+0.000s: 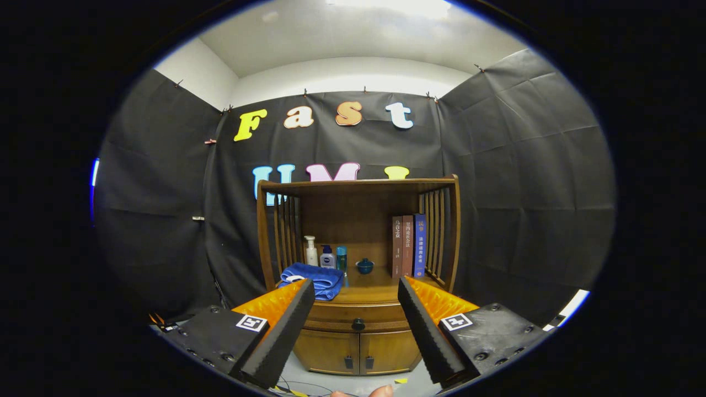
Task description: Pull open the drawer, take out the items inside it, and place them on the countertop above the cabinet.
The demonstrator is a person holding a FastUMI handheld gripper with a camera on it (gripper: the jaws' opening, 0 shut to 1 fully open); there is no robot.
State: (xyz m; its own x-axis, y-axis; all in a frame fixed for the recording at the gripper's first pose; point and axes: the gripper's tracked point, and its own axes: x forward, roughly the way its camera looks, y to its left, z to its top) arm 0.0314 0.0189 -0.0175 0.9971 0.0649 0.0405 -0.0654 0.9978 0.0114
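Gripper view: the gripper (pixel 356 295) hangs in front of a wooden cabinet (pixel 357 275), its two fingers spread wide and holding nothing, with the cabinet's middle framed in the gap between them.

The drawer (pixel 357 318) sits shut just under the cabinet's countertop (pixel 369 286), a small dark knob (pixel 358 324) at the centre of its front. Seen from the fingers, the knob lies beyond them and between their tips, not touching either one. Whatever is inside the drawer cannot be seen.

Below the drawer, two cabinet doors (pixel 358 353) are closed, each with a small dark pull near the seam where they meet.

On the countertop, to the left of the cabinet's centre, a folded blue towel (pixel 314 278) lies near the front edge, partly behind the left finger's tip. Behind the towel stand a white pump bottle (pixel 311 251), a small blue-and-white bottle (pixel 327 257) and a slim teal bottle (pixel 342 259), close together in a row. A small dark-blue bowl (pixel 364 266) sits near the middle of the countertop. To the right of it, three books (pixel 409 246) stand upright side by side against the cabinet's slatted right side.

At the bottom, beneath the fingers, a fingertip of the person's hand (pixel 380 391) shows above the pale floor.
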